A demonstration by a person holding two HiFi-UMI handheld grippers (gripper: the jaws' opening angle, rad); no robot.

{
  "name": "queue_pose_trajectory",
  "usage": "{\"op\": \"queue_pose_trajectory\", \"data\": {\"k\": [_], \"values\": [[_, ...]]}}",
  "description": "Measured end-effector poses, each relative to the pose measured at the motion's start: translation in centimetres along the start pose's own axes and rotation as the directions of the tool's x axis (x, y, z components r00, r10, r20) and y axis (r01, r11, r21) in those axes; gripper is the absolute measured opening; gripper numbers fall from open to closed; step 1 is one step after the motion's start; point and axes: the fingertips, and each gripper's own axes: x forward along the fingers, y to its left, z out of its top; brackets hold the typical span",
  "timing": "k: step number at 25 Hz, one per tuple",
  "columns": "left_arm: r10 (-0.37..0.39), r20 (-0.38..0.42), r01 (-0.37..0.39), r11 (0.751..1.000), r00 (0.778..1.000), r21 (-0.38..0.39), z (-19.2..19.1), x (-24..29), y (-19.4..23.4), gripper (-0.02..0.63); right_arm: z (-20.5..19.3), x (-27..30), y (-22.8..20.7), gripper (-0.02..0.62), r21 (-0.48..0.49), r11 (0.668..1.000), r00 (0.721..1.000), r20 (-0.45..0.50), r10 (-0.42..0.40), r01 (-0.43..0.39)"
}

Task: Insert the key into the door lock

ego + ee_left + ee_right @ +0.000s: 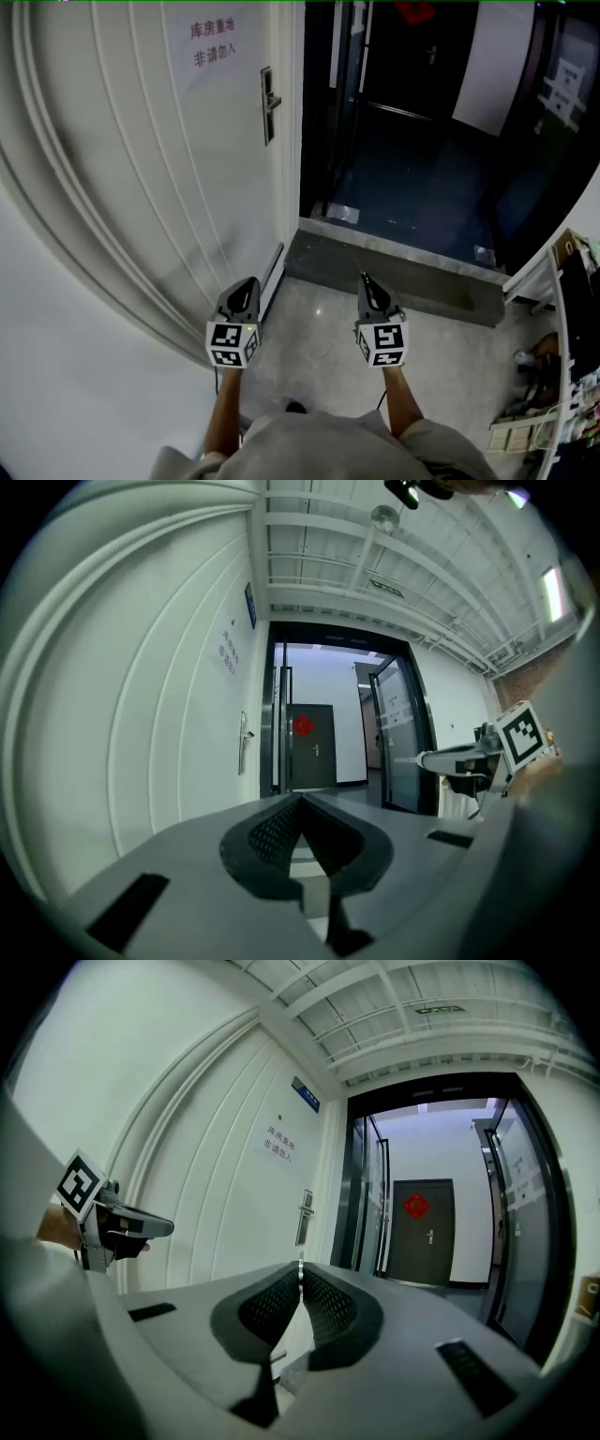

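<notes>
Facing door lock (270, 103): left tool (250, 280) pressed together, right tool (365, 276) pinching key (300, 1264).

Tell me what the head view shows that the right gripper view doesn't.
Head view only: the grey doorstep, the floor and the person's forearms. Right gripper view only: the ceiling, and a thin metal tip, apparently the key, pinched in the right gripper. Both: the white door, its handle, its sign and the left gripper.
</notes>
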Motion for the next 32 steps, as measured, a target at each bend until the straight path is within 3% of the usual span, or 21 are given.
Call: {"op": "queue_pose_trajectory", "data": {"k": [9, 22, 27, 32], "values": [[-0.042, -0.018, 0.042, 0.999, 0.999, 0.008, -1.3, 5.8, 2.4, 0.017, -2.6, 5.3, -0.9, 0.029, 0.013, 1.000, 0.999, -0.042, -0.025, 0.025], [-0.042, -0.045, 0.042, 0.999, 0.998, 0.008, -2.7, 13.0, 4.5, 0.017, -5.0, 12.7, -3.7, 0.029, 0.015, 1.000, 0.998, -0.066, -0.002, 0.003], [-0.019, -0.047, 0.019, 1.000, 0.999, 0.011, -3.7, 19.4, 6.4, 0.017, -6.3, 18.8, -5.8, 0.029, 0.008, 0.999, 0.997, -0.066, 0.031, -0.031], [-0.023, -0.052, 0.023, 1.000, 0.998, 0.004, -2.8, 28.9, 7.6, 0.017, -6.9, 27.2, -10.6, 0.029, 0.008, 0.999, 0.997, -0.062, 0.042, -0.041]]}}
